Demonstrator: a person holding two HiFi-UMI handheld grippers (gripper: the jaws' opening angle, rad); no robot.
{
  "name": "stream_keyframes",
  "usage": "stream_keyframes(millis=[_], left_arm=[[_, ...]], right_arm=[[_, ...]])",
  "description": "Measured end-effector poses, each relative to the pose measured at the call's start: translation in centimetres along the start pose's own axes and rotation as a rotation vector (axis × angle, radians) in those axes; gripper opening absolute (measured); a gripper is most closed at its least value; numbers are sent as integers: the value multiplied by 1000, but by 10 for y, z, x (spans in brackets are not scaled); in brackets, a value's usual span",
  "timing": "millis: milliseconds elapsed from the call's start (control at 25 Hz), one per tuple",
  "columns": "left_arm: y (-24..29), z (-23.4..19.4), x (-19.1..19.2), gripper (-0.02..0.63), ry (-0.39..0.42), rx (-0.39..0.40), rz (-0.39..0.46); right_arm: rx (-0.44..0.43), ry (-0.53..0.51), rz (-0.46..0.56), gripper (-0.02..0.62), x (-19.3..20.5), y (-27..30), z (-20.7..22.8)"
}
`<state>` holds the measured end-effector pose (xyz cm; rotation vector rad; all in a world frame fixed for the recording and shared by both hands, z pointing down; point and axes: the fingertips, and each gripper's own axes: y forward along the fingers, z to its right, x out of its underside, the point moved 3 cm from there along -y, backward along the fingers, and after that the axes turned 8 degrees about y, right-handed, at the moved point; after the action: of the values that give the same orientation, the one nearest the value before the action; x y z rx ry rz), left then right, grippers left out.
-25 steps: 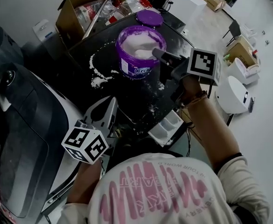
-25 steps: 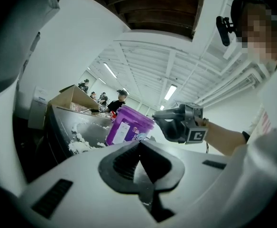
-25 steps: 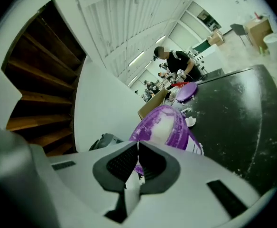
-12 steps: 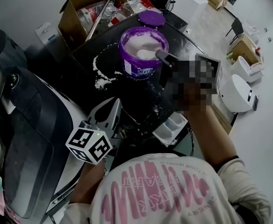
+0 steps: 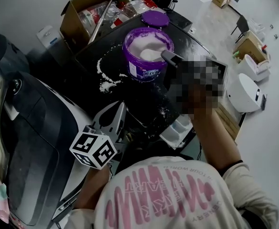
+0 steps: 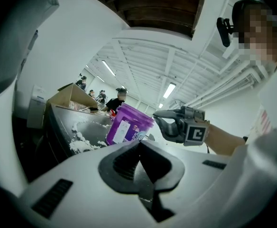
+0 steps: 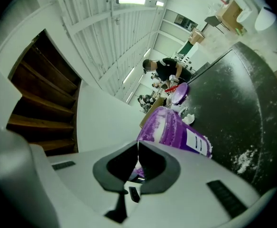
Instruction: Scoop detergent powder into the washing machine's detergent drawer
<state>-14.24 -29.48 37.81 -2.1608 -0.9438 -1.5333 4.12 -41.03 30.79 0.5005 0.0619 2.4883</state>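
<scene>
Little changed since earlier frame: right gripper (image 5: 170, 57) still at rim of purple detergent tub (image 5: 143, 69), left gripper (image 5: 116, 109) still parked low by washer front. Right tip sits over powder (image 5: 146, 44), likely for scooping. Right jaws together, thin pale sliver between tips, scoop not identifiable. Left jaws closed, empty, kept clear. Detergent drawer (image 5: 180, 128) pulled out below tub, ready for powder.

Dark tabletop (image 5: 144, 97), dusted white in patches. Carries an open purple tub (image 5: 146, 56) of white powder near the middle. Purple lid (image 5: 155, 18) flat at the tub's 12 o'clock, apart from it. Spilled powder (image 5: 103, 82) clumped at the tub's 8 o'clock.
</scene>
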Motion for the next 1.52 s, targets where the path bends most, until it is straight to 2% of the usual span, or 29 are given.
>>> stream_keyframes(millis=[440,760,1120,1320,1520], left_arm=[[0,2,4,0,-15,5,-7],[-5,7,2,0,-12,-12,2],[-17,25,-8,0,24,-63,30],[-24,43,-12,0,-27,-110,88],[-28,69,-14,0,-21,-139,110]], right_arm=[[-37,126,67,3,-8,-8,9],[-68,127,94,2,-18,-17,5],[-121,151,85,2,-26,-32,-2],[-135,150,54,1,-29,-48,-3],[-142,156,18,0,-33,-68,0]])
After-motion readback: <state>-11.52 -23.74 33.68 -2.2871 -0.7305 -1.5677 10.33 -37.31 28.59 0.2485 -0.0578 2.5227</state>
